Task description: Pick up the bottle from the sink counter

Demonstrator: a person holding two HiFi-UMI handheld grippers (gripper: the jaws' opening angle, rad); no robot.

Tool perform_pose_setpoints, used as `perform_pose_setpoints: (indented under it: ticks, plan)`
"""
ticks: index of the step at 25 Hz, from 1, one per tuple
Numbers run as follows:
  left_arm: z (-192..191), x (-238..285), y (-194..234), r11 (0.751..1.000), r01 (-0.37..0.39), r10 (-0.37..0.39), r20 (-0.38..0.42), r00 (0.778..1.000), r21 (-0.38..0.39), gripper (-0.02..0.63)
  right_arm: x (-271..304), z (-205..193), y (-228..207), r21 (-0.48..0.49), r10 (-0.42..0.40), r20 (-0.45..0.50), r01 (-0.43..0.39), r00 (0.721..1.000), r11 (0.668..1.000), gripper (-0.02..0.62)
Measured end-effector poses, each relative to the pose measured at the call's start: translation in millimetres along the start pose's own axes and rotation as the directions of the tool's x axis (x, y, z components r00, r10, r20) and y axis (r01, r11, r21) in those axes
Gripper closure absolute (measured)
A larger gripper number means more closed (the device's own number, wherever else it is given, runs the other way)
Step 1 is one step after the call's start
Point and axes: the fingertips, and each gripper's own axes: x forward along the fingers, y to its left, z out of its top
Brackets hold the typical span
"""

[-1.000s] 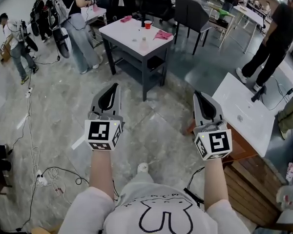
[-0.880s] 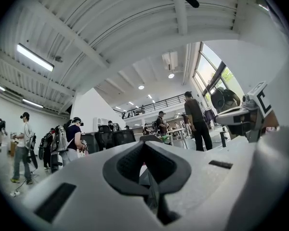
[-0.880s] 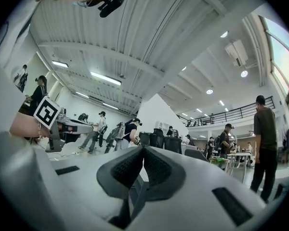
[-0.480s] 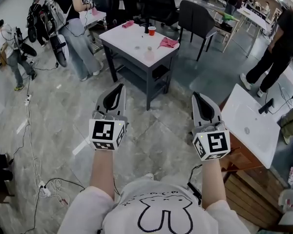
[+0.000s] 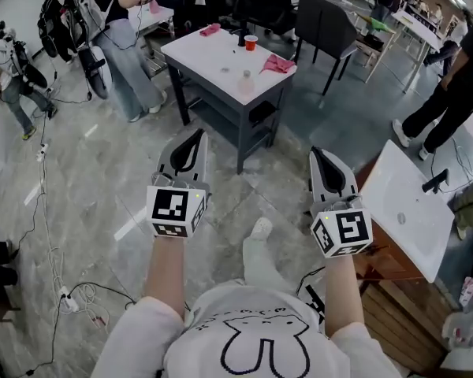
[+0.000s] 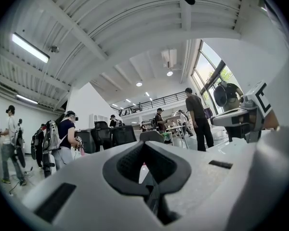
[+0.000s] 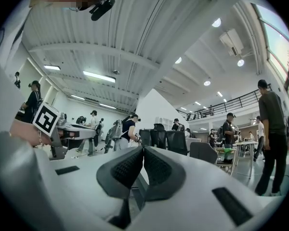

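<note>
A white sink counter (image 5: 414,211) with a black faucet (image 5: 435,181) stands low at the right in the head view; I see no bottle on it. A small pale bottle (image 5: 245,82) stands on a white-topped dark table (image 5: 213,53) ahead. My left gripper (image 5: 198,134) is held out over the floor, shut and empty. My right gripper (image 5: 315,152) is level with it, just left of the counter, also shut and empty. The left gripper view (image 6: 143,146) and the right gripper view (image 7: 143,150) both show closed pads with nothing between them.
The table also carries a red cup (image 5: 251,42) and pink cloths (image 5: 277,64). A dark chair (image 5: 327,26) stands behind it. People stand at the far left (image 5: 122,30) and at the right (image 5: 457,85). Cables (image 5: 71,294) lie on the floor at the left.
The person has walked forward: the table and the sink counter have come nearer, and a foot now shows between the arms. Both grippers stay shut and level.
</note>
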Motion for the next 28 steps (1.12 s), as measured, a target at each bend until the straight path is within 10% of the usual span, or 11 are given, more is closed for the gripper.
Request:
perform_pose_setpoints:
  ticks: [28]
  plan:
    - [-42.1, 285.5, 62.1, 0.999, -0.032, 0.032, -0.001, 0.999, 0.015, 0.597, 247.3, -75.7, -176.4, 0.058, 0.038, 0.014, -0.039, 0.999, 0.998, 0.566]
